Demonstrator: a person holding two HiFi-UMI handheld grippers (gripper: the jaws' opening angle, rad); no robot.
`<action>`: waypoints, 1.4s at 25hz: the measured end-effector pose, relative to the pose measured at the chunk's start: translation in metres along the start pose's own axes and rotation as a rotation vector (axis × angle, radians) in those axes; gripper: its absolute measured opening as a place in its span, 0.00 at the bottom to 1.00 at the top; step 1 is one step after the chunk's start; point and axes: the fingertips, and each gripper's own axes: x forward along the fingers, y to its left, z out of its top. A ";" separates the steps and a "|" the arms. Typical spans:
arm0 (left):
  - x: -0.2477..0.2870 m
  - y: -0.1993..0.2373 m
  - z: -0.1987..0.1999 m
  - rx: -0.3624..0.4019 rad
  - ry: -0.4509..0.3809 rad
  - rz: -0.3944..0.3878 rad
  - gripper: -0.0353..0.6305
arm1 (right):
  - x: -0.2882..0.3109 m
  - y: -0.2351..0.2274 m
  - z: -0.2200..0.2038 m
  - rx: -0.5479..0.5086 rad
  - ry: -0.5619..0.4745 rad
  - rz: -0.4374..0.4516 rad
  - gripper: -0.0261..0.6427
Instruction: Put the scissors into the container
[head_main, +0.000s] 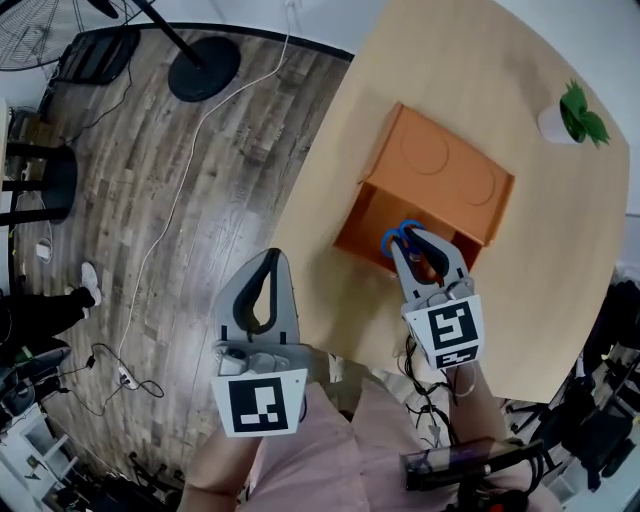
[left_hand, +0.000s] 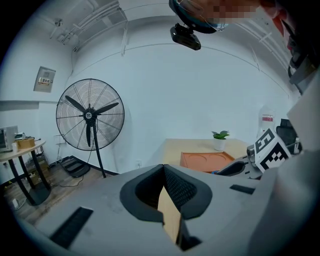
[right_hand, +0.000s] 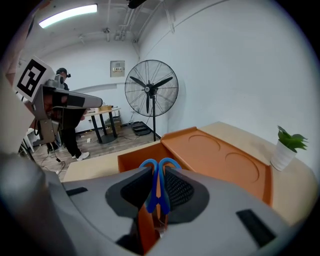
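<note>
Blue-handled scissors (head_main: 401, 236) are clamped between the jaws of my right gripper (head_main: 417, 243), handles pointing up and forward; the blades are hidden. In the right gripper view the blue handles (right_hand: 159, 186) stick out between the dark pads, just at the near wall of the orange container (right_hand: 215, 157). That container (head_main: 440, 170) stands on the light wooden table (head_main: 560, 260), its opening facing me. My left gripper (head_main: 262, 290) hangs off the table's left edge over the floor, jaws together with nothing between them (left_hand: 167, 200).
A small potted plant (head_main: 577, 113) in a white pot stands at the table's far right. A standing fan (left_hand: 89, 120) and cables (head_main: 170, 215) are on the wooden floor to the left. A person (right_hand: 67, 120) stands by a round table beyond.
</note>
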 end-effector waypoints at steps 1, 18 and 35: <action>0.000 0.002 -0.001 -0.002 0.001 0.002 0.06 | 0.003 0.001 -0.001 -0.001 0.007 0.001 0.16; 0.001 0.018 -0.005 -0.015 0.006 0.021 0.06 | 0.026 0.009 -0.006 -0.002 0.060 0.048 0.17; -0.060 -0.086 0.055 0.076 -0.167 -0.127 0.06 | -0.134 -0.013 0.047 0.105 -0.293 -0.119 0.14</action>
